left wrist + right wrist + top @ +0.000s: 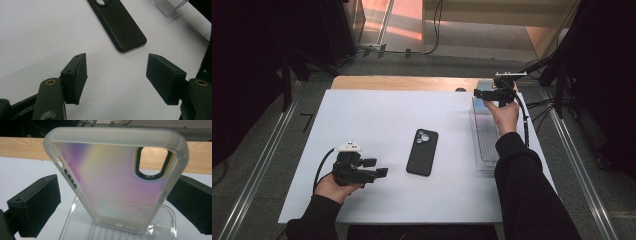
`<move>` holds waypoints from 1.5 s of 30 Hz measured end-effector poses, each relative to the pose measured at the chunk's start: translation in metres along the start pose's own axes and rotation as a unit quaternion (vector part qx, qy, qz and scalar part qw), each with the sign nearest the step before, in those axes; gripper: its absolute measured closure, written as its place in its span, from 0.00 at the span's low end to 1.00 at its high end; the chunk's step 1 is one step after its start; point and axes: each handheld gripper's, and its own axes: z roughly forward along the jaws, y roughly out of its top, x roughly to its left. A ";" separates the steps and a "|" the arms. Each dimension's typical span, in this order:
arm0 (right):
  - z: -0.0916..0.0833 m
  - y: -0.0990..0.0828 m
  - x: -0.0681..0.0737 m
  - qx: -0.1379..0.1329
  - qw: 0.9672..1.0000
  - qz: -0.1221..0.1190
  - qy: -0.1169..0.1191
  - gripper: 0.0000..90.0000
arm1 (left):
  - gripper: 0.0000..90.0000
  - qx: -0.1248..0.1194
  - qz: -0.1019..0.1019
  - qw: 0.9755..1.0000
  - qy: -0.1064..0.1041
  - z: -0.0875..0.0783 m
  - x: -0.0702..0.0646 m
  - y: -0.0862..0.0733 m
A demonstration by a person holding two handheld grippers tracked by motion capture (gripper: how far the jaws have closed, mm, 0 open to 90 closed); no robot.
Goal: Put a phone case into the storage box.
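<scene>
frosted iridescent phone case, tilted, in clear tray

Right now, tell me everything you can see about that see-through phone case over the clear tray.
The phone case looks like frosted, translucent soft plastic with an iridescent purple-yellow back, a dark-rimmed oval camera cutout and side slots. It stands tilted, its lower end resting in the clear tray at the table's right side. It sits between the right gripper's open jaws; the left pad stands clear, and contact on the right is unclear.
</scene>
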 end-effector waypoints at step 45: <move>-0.086 -0.026 0.041 0.027 0.989 -0.066 0.130 0.00 | 0.37 -0.004 -0.004 1.000 -0.002 -0.002 0.002 0.002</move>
